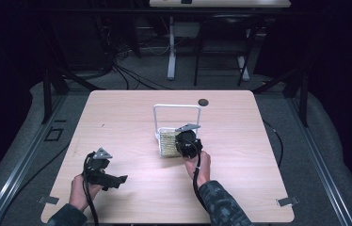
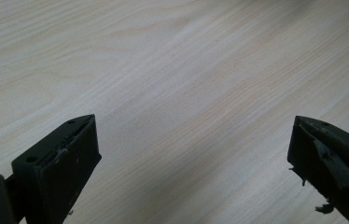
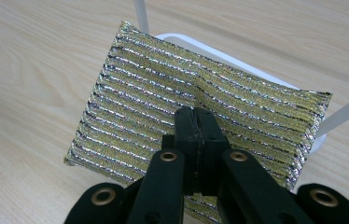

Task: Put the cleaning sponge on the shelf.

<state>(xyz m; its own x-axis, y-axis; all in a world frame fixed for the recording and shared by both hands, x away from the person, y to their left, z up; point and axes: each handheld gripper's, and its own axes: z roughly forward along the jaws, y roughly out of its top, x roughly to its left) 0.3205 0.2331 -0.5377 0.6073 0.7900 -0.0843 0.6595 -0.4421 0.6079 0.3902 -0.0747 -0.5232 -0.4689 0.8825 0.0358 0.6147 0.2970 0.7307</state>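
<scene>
Black jaws of the right gripper (image 3: 195, 116) rise from the bottom centre of the right gripper view, pressed together with no gap, their tips pinching a ridge in the gold-and-silver scouring pad (image 3: 163, 102). Fabric puckers just above the tips. Pad spreads across the middle of that frame, its upper edge overlapping the base of a white wire rack (image 3: 238, 58); one thin rack post climbs to the top edge, another leaves at the right.

High view: right gripper (image 1: 183, 141) sits at frame centre, held by the right hand (image 1: 201, 165), patterned sleeve (image 1: 221, 205) entering from the bottom. Pad (image 1: 167, 141) lies flat just left of it, at the foot of the rack (image 1: 177, 107). Small dark round spot (image 1: 203, 101) on the table (image 1: 117, 117) just right of the rack top.

Left gripper (image 1: 117, 179) is in the lower left of the high view, well apart from the pad, held in the left hand (image 1: 77, 188). In the left gripper view its jaws stand wide, at the lower left and lower right corners, bare wood grain between them.
</scene>
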